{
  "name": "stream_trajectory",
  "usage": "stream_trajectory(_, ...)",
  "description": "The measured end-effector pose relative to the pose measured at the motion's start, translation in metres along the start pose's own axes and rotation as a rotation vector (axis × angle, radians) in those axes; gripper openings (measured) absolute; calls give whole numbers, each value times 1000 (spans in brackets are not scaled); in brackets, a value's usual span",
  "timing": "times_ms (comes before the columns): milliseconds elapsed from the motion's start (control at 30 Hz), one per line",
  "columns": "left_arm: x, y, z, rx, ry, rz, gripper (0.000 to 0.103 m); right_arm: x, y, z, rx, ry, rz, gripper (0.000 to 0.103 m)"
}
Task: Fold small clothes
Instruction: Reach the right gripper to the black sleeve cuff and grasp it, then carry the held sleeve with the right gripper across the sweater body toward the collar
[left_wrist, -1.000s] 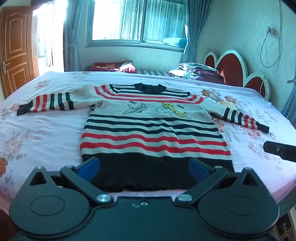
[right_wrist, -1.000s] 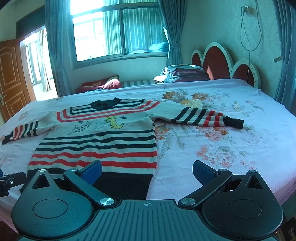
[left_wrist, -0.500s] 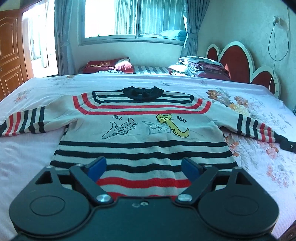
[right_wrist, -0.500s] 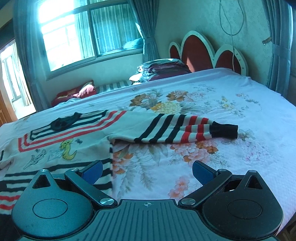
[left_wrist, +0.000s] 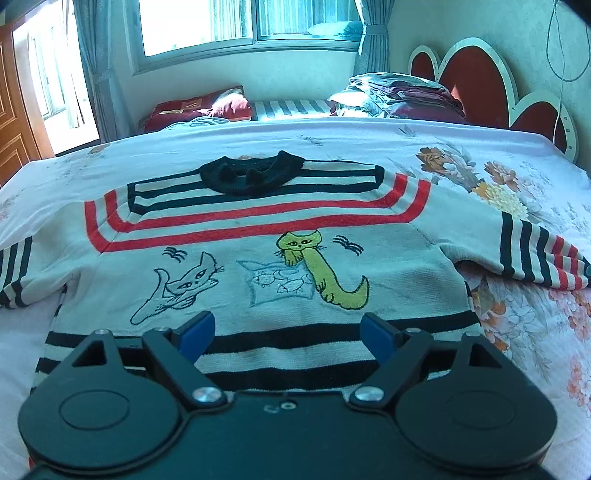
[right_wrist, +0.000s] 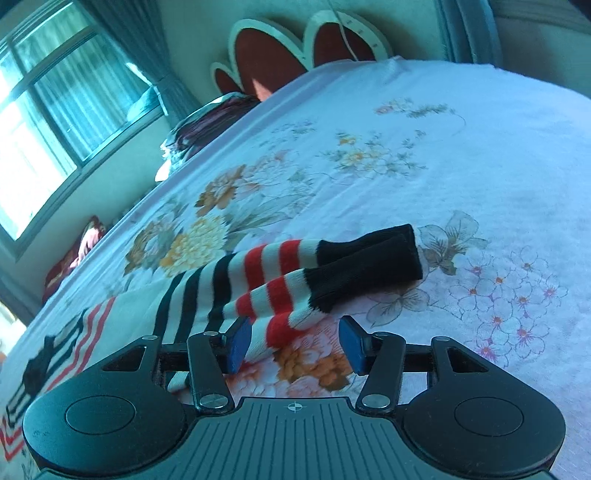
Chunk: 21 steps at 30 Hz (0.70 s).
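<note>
The right tool (right_wrist: 291, 341), jaws just narrowed yet not gripping, straddles the striped knit sweater's (left_wrist: 258, 266) sleeve (right_wrist: 280, 291) on the floral bed (right_wrist: 461, 166), while the spread left tool (left_wrist: 286, 334) has advanced over its chest.

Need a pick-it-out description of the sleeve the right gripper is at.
On the floral bed sheet, the striped sweater lies flat. The sleeve stretches off its side, partly between the right gripper jaws, which have just been closing. Black bands, then red, ending in a black cuff.
</note>
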<state>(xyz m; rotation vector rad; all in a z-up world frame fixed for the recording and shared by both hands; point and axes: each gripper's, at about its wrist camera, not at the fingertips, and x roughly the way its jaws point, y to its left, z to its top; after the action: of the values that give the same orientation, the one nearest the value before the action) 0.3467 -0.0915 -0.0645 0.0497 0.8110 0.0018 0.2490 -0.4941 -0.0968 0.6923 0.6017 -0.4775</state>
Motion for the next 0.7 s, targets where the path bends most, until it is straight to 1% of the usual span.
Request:
stream_trajectory(167,13,-2,5,17,28,28,86,20,-27,12,151,13,4,52)
stream_trajectory(200,15,0,6,15,33,34,86,23,-30,13,172,21,11,40)
stream_trajectory(233,16,2,6,11,38,38,86,25,-34,12,191,29,18,31)
stream_trajectory(300,17,6,7,4,43,42,86,27,-38,12,216,23,29,30)
stream_trajectory(367,17,13,8,-3,46,53,86,27,-40,12,223,18,33,24)
stream_trajectory(400,17,17,9,-9,47,58,86,27,-41,12,217,18,35,14)
stream_trajectory(433,16,21,9,-17,46,68,86,28,-41,12,212,20,35,10)
stream_trajectory(467,16,27,9,-26,43,76,86,29,-40,13,202,19,31,10)
stream_trajectory(533,14,40,11,-49,43,93,86,30,-31,15,140,10,10,9)
stream_trajectory(633,16,62,12,-62,51,100,85,29,-6,21,-19,-29,-27,9)
stream_trajectory(700,19,78,12,-57,55,102,83,31,17,25,-111,-45,-31,8)
